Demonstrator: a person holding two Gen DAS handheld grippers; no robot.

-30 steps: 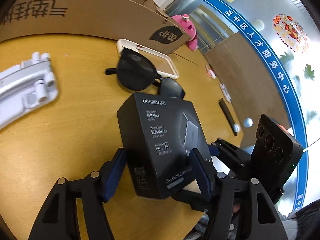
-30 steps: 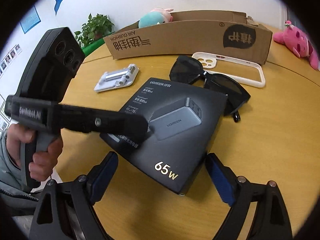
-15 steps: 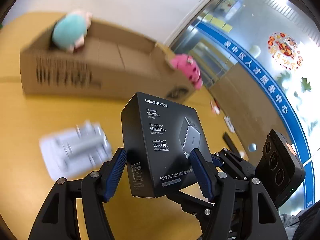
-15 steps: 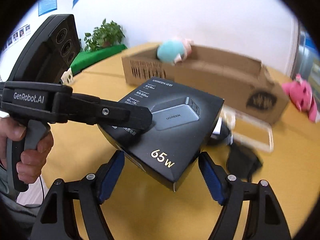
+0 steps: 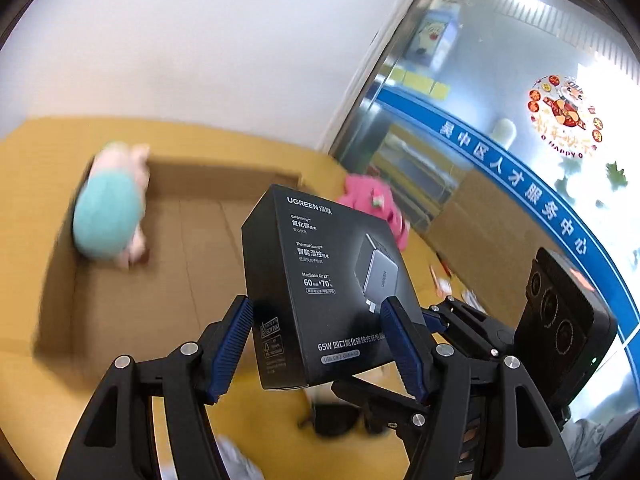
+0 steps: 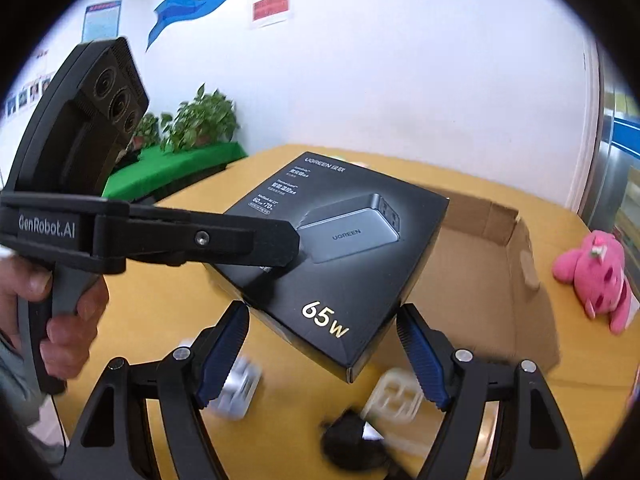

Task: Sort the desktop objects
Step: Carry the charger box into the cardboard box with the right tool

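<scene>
- The black UGREEN charger box (image 5: 320,280) hung in the air above the yellow surface (image 5: 24,392), tilted, with its printed face toward the left wrist camera.
- The left gripper (image 5: 320,348) was pinching the box: one blue-padded finger (image 5: 230,352) pressed its left side, the other lay against its right front edge.
- In the right wrist view the same box (image 6: 352,264) showed its "65w" corner nearest the camera, and a black finger of the left gripper lay across its top face, marked "GenRobot.AI".
- The right gripper (image 6: 324,356) had its fingers (image 6: 222,354) spread either side of that corner — whether the pads actually touched the box cannot be told.
- A person's hand (image 6: 60,312) gripped the left gripper's handle, left of the box in the right wrist view.
- The open cardboard box (image 5: 160,264) lay behind and below the charger box, with a blurred teal and pink plush toy (image 5: 108,212) in its far left corner.
- A pink plush toy (image 6: 596,276) sat on the surface outside the cardboard box, to the right of the charger box.
- Below the charger box lay blurred things — a white phone case (image 6: 394,394), a dark shape that may be sunglasses (image 6: 352,436), and a silver item (image 6: 236,388).
</scene>
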